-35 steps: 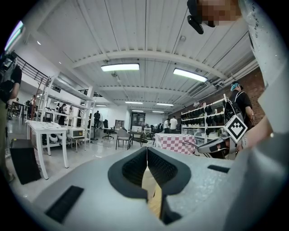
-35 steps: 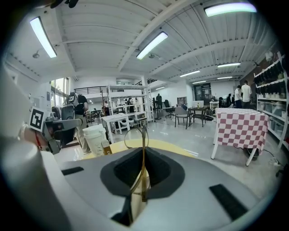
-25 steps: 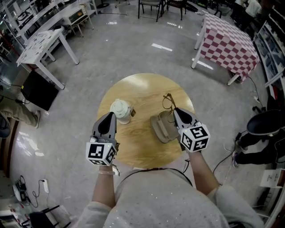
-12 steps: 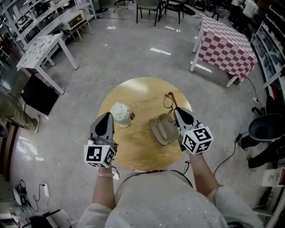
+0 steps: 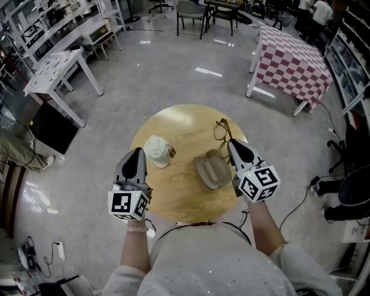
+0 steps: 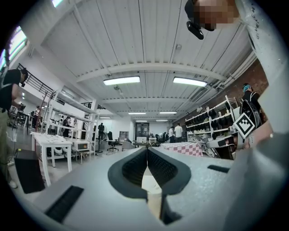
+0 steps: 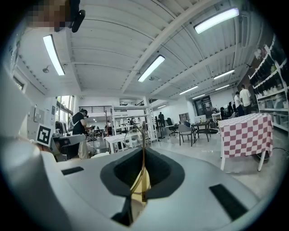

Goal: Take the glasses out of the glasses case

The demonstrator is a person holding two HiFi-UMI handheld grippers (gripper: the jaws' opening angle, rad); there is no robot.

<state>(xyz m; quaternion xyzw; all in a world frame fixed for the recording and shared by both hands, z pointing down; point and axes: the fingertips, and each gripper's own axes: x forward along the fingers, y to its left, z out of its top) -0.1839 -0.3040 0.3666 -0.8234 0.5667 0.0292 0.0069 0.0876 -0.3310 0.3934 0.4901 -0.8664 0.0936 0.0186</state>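
Observation:
An open beige glasses case (image 5: 211, 169) lies on the round wooden table (image 5: 182, 122), right of centre. My right gripper (image 5: 232, 143) is just beyond the case, shut on the thin-framed glasses (image 5: 220, 130), which stick out past its tips over the table. In the right gripper view the gold frame (image 7: 143, 173) runs up between the shut jaws of that gripper (image 7: 142, 151). My left gripper (image 5: 137, 152) is at the table's left side, beside a white lidded cup (image 5: 156, 149), shut with nothing in it. In the left gripper view that gripper (image 6: 147, 151) points out into the room.
A table with a red-and-white checked cloth (image 5: 292, 59) stands far right. A white table (image 5: 55, 62) and a black screen (image 5: 53, 125) are at the left, chairs (image 5: 191, 11) at the back. Grey floor surrounds the round table. Cables lie at the lower left.
Both grippers keep their places and stay shut, the right one still holding the glasses. The view itself has shifted slightly.

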